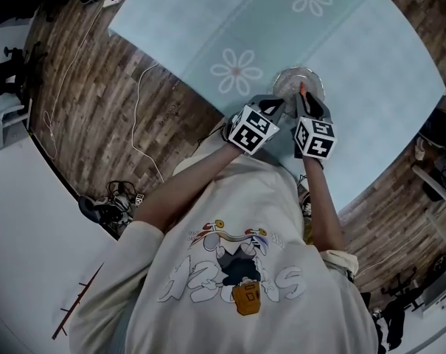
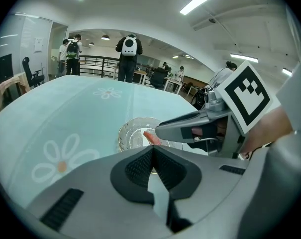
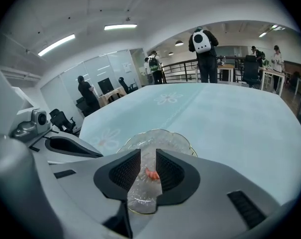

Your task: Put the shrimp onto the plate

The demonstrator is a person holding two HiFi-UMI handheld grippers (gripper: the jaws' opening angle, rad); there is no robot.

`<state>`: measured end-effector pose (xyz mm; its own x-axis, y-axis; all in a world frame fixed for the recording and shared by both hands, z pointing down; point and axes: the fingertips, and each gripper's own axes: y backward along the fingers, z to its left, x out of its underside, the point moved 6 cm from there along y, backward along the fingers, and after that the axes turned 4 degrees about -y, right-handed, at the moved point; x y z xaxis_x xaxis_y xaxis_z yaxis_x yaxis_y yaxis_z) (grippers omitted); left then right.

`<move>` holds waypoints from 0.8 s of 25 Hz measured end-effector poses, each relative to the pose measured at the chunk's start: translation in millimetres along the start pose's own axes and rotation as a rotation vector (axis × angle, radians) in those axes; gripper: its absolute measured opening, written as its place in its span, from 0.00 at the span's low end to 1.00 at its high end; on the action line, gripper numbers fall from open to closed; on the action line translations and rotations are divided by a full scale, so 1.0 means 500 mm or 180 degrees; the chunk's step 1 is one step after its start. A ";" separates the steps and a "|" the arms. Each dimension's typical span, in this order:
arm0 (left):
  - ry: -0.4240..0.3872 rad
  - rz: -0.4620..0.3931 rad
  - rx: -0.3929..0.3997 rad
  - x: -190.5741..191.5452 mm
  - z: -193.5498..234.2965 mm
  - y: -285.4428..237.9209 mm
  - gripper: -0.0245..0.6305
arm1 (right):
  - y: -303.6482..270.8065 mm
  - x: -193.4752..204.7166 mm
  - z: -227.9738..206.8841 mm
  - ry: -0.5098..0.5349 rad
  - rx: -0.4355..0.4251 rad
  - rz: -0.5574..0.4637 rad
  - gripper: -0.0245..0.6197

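My left gripper (image 2: 152,156) is closed on nothing, its pads pressed together, and it sits just beside my right gripper (image 3: 148,158) at the near edge of the table (image 1: 370,57). The right jaws stand a narrow gap apart. The shrimp (image 3: 151,174) shows in that gap, close against one pad without bridging to the other, over the middle of the glass plate (image 3: 182,139). In the left gripper view it pokes out under the right gripper's tip, above the plate's centre. I cannot tell whether it lies flat on the glass or is a touch clear of it. The only lettering is the big pale print on my shirt (image 1: 245,271), beneath a cartoon figure, and it is too warped to read. The cube (image 2: 247,98) on the right gripper carries black-and-white square patterns, not words. My grippers cover the plate's near rim in the head view, and the gripper bodies cut off its lower half in both gripper views. A daisy (image 1: 237,71) is printed on the pale blue cloth beside the plate. Far people, one with a white backpack (image 2: 129,46), are too small to detail.
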<state>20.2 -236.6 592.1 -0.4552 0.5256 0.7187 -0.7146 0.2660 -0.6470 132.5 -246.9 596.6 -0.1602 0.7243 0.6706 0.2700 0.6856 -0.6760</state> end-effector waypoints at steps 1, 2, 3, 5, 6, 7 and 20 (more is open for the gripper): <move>-0.0005 -0.0006 0.0003 0.001 -0.001 0.003 0.04 | 0.006 0.001 0.000 -0.0004 0.0014 -0.0011 0.19; -0.0017 -0.0011 0.0005 0.001 -0.002 0.006 0.04 | 0.012 0.003 -0.001 -0.0006 0.0025 -0.0022 0.19; -0.0033 -0.0015 0.0005 0.002 -0.003 0.009 0.04 | 0.020 0.007 -0.001 -0.0005 0.0036 -0.0031 0.19; -0.0040 -0.0009 0.0015 0.006 -0.006 0.014 0.04 | 0.035 0.014 -0.004 -0.0009 0.0074 -0.0046 0.19; -0.0022 0.0008 0.0023 0.008 -0.006 0.017 0.04 | 0.043 0.018 -0.007 -0.0030 0.0100 -0.0062 0.19; -0.0002 0.0026 0.0028 0.011 -0.005 0.020 0.04 | 0.050 0.021 -0.009 -0.0075 0.0116 -0.0091 0.19; -0.0145 -0.0112 0.0054 -0.005 -0.060 0.066 0.04 | 0.192 -0.001 0.023 -0.0252 0.0104 -0.0652 0.10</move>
<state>13.9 -204.7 561.6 -0.4530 0.4788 0.7520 -0.7393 0.2697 -0.6170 147.7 -180.6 527.7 -0.2831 0.5722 0.7697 0.1936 0.8201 -0.5385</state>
